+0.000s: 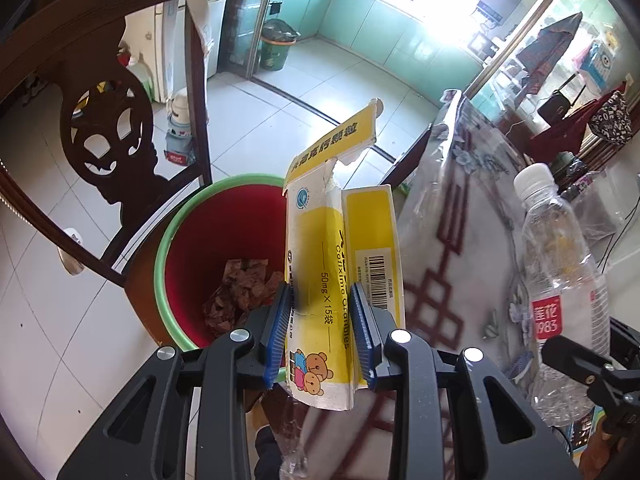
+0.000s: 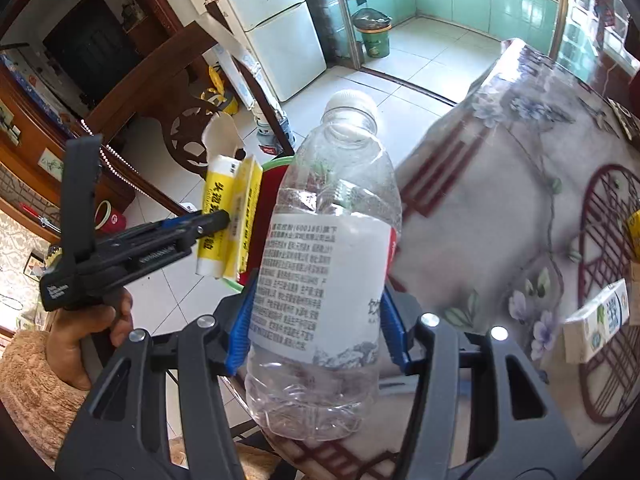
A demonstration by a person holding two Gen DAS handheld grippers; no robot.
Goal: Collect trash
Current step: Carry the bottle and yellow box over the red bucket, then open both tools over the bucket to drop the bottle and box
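My left gripper (image 1: 322, 330) is shut on a flattened yellow and white medicine box (image 1: 340, 264) and holds it upright at the right rim of a red bin with a green rim (image 1: 224, 232). Crumpled brown wrappers (image 1: 240, 292) lie in the bin. My right gripper (image 2: 316, 332) is shut on an empty clear plastic bottle (image 2: 324, 264) with a white cap, held above the table edge. The bottle also shows in the left wrist view (image 1: 560, 280). The left gripper with its box (image 2: 228, 216) shows in the right wrist view, with the bin (image 2: 272, 168) behind it.
A dark carved wooden chair (image 1: 108, 132) stands left of the bin. The table with a flowered plastic cover (image 2: 500, 200) is on the right. A small white carton (image 2: 596, 320) lies on it. A green bin (image 1: 276, 44) stands far off by the kitchen.
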